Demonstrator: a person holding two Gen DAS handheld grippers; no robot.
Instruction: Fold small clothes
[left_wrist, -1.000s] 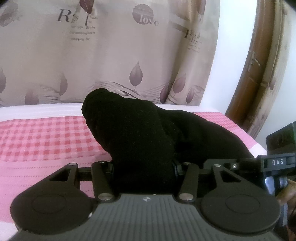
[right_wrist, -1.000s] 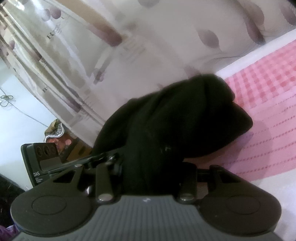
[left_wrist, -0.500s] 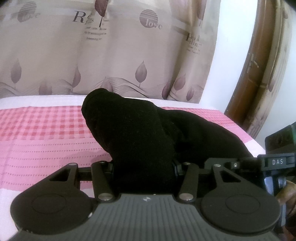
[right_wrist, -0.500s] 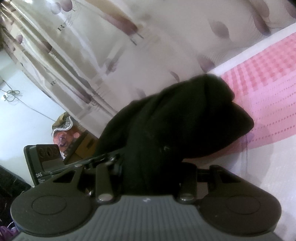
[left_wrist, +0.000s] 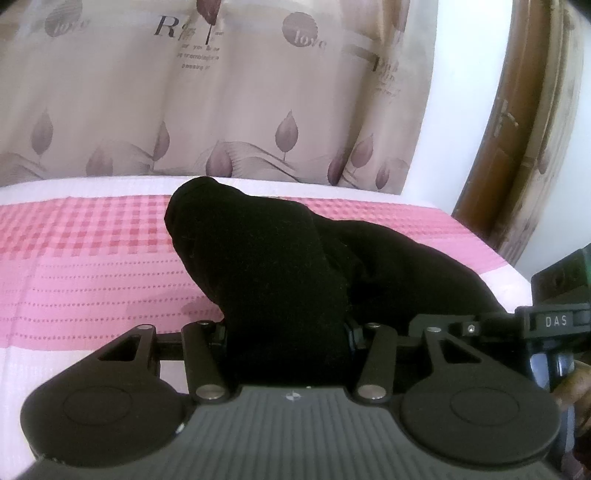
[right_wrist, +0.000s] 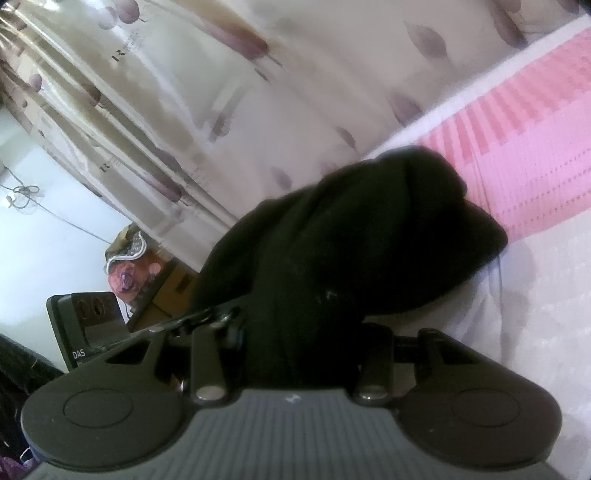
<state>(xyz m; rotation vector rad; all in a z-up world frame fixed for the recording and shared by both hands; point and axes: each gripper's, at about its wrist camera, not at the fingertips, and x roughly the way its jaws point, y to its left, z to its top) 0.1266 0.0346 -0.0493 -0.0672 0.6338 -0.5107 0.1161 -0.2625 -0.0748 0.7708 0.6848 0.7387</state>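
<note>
While the left wrist camera looks across a pink checked bedspread (left_wrist: 92, 266), the left gripper (left_wrist: 288, 332) clamps a bunched black garment (left_wrist: 266, 266), apparently lifted so it can be carried into a fold; open bed lies to its left, a curtain (left_wrist: 221, 110) closes the far edge. From the right wrist view, the right gripper (right_wrist: 299, 339) grips the same black cloth (right_wrist: 351, 240), mattress edge close behind.

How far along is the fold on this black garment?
Mid-fold. Done: both ends gathered up. In hand: the left gripper and right gripper each clamp a bunch of the black garment over the pink bedspread. Left: laying it flat and releasing.
</note>
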